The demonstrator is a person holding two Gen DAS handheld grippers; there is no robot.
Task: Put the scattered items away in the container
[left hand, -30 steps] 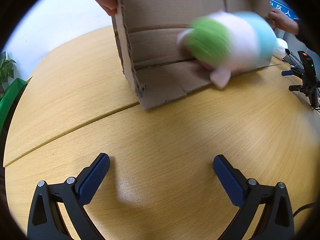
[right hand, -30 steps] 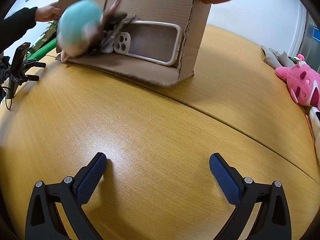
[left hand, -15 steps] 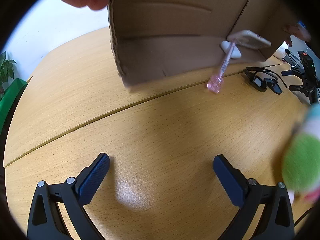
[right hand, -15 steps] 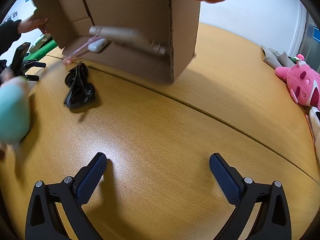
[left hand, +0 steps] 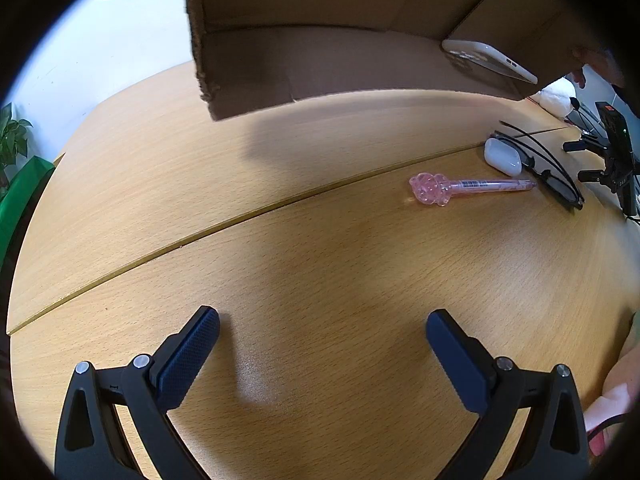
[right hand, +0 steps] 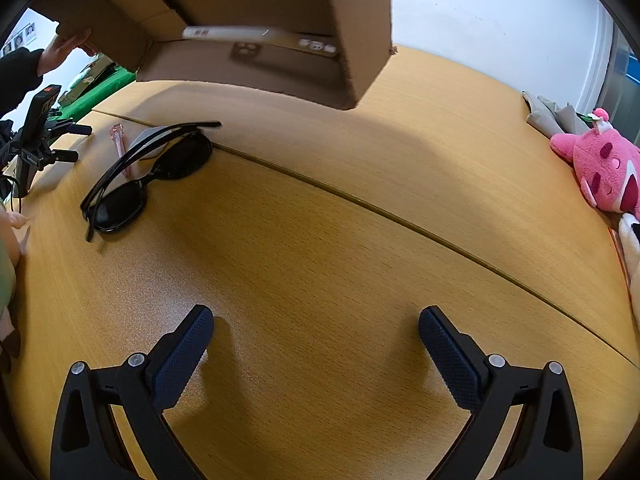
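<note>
A cardboard box (left hand: pixel 360 20) is held tipped above the wooden table (left hand: pixel 280 260) by a person's hands, mouth down, apparently so its contents spill out; a phone case (right hand: pixel 260 36) hangs inside it. Below the box lie sunglasses (right hand: pixel 148 176), a pink pen (left hand: pixel 468 188) and a white earbud case (left hand: pixel 502 157). The left gripper (left hand: pixel 322 344) and right gripper (right hand: pixel 316 340) hover spread wide and empty, well short of the box, probably awaiting the scatter.

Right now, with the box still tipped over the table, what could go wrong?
1. The phone case sits at the mouth of the cardboard box, held up tilted by hands; it may drop onto the table, perhaps near the sunglasses.
2. Pink pen, earbud case and sunglasses crowd together; a grab there could knock a neighbour.
3. Left gripper and right gripper wait open under the box.
</note>
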